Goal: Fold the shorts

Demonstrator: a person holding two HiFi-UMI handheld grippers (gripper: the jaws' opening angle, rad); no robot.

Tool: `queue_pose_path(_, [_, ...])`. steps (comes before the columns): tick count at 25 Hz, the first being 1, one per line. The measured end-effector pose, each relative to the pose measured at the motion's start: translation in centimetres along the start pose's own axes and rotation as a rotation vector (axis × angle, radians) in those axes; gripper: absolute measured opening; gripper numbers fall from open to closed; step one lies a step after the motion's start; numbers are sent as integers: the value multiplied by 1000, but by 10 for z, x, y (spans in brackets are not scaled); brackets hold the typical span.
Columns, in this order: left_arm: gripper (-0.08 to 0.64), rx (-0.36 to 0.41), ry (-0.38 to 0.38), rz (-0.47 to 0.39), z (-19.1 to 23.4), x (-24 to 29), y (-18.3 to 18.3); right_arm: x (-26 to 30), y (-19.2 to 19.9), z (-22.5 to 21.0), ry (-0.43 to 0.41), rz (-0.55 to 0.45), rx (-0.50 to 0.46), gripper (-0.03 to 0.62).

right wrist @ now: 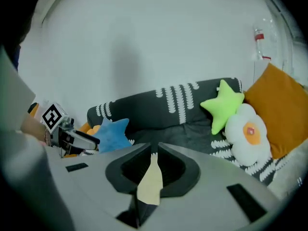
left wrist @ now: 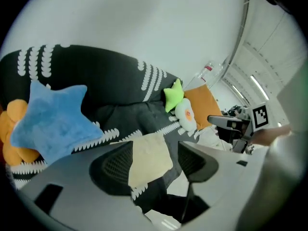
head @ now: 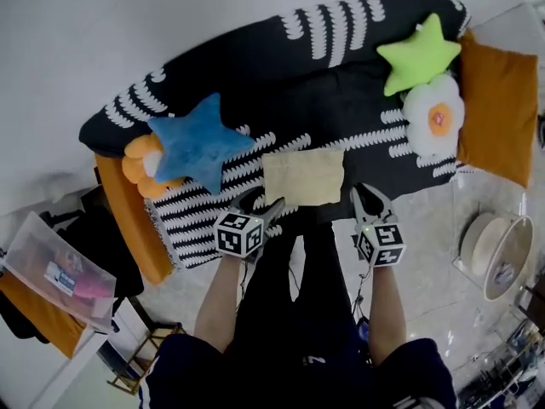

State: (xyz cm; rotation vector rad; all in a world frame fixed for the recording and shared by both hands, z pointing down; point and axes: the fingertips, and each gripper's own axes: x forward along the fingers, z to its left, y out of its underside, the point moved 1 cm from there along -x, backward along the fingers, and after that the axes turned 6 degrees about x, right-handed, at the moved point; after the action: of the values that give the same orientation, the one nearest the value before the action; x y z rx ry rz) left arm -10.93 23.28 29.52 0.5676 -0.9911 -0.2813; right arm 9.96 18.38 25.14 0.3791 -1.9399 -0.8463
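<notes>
Hovering at the front edge of the sofa (head: pixel 341 100), my left gripper (left wrist: pixel 155 147) stood with its jaws wide apart and empty, while my right gripper (right wrist: pixel 154 148) showed only a slim gap between its jaws, gripping nothing. The shorts (head: pixel 303 176) lay folded into a cream rectangle near the middle of that front edge, just beyond both grippers.

From the right gripper (right wrist: pixel 154 146) view I only get a sliver of the shorts (right wrist: pixel 150 184) through the narrow gap between its jaws. The blue star (head: pixel 197 147) covers most of an orange cushion (head: pixel 136 167). I can't make out what's inside the clear box (head: pixel 51 267).
</notes>
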Motion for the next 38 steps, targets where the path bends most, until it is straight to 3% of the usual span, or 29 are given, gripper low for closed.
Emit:
queue_pose_path(6, [288,103,7,-158,-25,-53,-60,-43,-40,34,71,-80,-88,50])
queue_pose_path(13, [279,121,-5,-295,-54,-103,-88,-75,-58,71,93,-124,-123,51])
queue_pose_path(22, [270,118,-30,-401,-62,-143,-118,-98,-95,93,100,-229,-113,55])
queue_pose_path(28, [265,244,-88,-486,-67,-174,-149,-126,-134,101,107,-341,-124,55])
queue_pose_path(38, [265,466,-113,-704,-122,-244,-216,-195,-212,139,141,-579,-317,64])
